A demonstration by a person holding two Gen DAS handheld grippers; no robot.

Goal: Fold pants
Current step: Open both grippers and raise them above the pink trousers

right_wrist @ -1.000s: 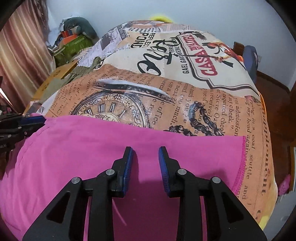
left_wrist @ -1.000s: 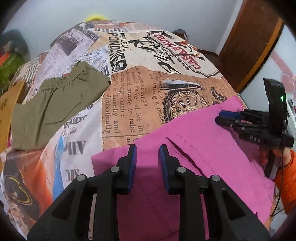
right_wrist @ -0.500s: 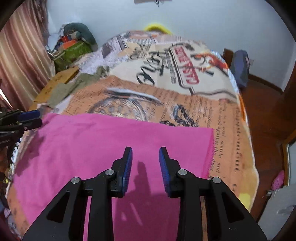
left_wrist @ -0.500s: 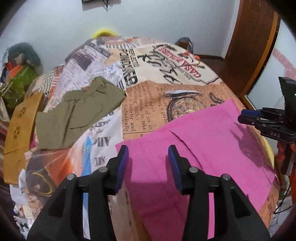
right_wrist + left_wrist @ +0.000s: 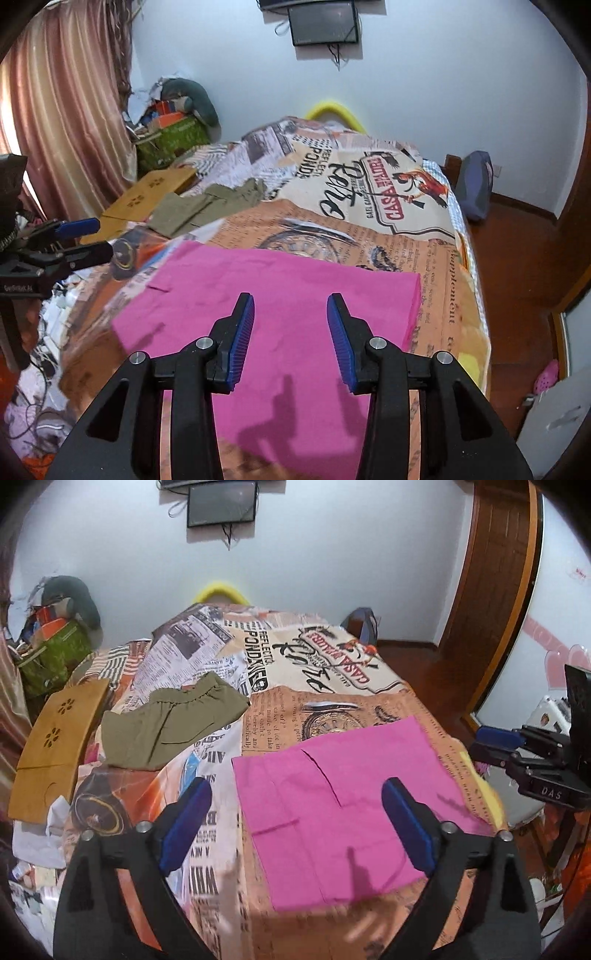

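Both hand-held grippers have lifted away from the cloth since the earlier frames, and their jaws have spread. Left hand-held gripper: jaws wide apart, holding nothing, raised above the bed. Right hand-held gripper: jaws likewise apart, holding nothing, hovering over the near part of the cloth.

Folded bright pink pants lie flat in a rough rectangle on the near end of the bed, on the newspaper-print bedspread; a pocket slit shows on the upper face. Nothing rests on them and no object lies between either gripper and the pants.

Surroundings: olive-green shorts with an elastic waistband lie well apart, farther up the bed on the left. Just beyond them, at the bed's left edge, lies a tan wooden board with flower-shaped cut-outs. A dark wall-mounted screen hangs on the far wall.
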